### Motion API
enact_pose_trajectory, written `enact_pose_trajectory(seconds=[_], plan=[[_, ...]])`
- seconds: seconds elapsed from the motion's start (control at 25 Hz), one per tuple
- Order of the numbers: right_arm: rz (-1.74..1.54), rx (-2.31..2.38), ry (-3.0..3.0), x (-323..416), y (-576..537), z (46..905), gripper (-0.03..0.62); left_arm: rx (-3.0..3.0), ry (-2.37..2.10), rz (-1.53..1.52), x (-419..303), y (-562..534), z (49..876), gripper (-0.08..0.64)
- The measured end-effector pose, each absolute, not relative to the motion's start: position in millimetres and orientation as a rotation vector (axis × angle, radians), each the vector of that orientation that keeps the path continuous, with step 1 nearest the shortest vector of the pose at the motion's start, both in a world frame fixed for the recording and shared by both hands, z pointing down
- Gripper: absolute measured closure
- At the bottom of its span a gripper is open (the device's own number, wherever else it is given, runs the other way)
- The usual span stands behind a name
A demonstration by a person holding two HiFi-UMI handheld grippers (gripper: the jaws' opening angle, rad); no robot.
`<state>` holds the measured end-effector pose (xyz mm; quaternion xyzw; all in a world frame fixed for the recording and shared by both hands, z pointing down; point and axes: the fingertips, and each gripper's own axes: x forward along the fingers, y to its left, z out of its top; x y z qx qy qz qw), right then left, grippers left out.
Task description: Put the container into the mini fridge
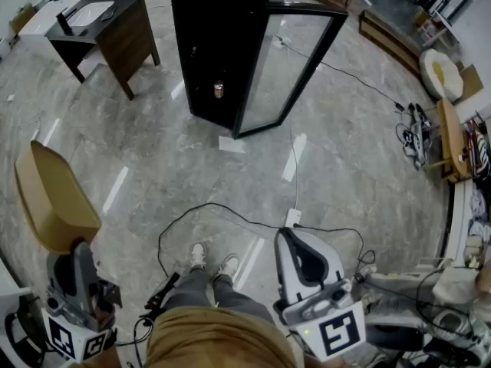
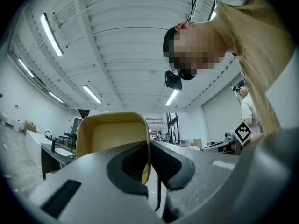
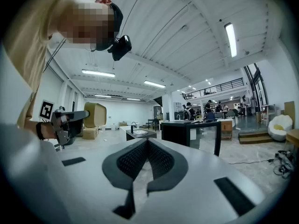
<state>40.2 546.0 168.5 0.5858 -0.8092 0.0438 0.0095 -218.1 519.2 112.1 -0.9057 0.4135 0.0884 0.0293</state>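
Observation:
A tan, rounded-square container (image 1: 52, 196) is held up at the lower left of the head view, with my left gripper (image 1: 79, 244) shut on its rim. In the left gripper view the container's thin wall (image 2: 112, 134) is pinched between the two dark pads (image 2: 133, 162). The black mini fridge (image 1: 219, 37) stands on the floor ahead, its glass door (image 1: 295, 64) swung open to the right, and a small can (image 1: 219, 90) sits inside. My right gripper (image 1: 295, 240) is low at the right, shut with nothing in it, and its view shows the fridge (image 3: 187, 132) in the distance.
A dark side table (image 1: 107, 25) with a white tray stands at the far left. Black cables (image 1: 230, 213) and a power strip (image 1: 292, 218) lie on the marble floor between my feet (image 1: 211, 261) and the fridge. A paper sheet (image 1: 232, 144) lies by the door. Equipment clutters the right edge.

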Motion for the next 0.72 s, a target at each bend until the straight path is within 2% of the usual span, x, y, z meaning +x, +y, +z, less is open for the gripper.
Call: enact_pose_trajectory(seconds=[0.72], plan=[[0.136,1.791,-2.621,24.9,566.4,162.2,0.591,-2.749,1.275,0.294,-222.7,545.4,106.7,0.545]])
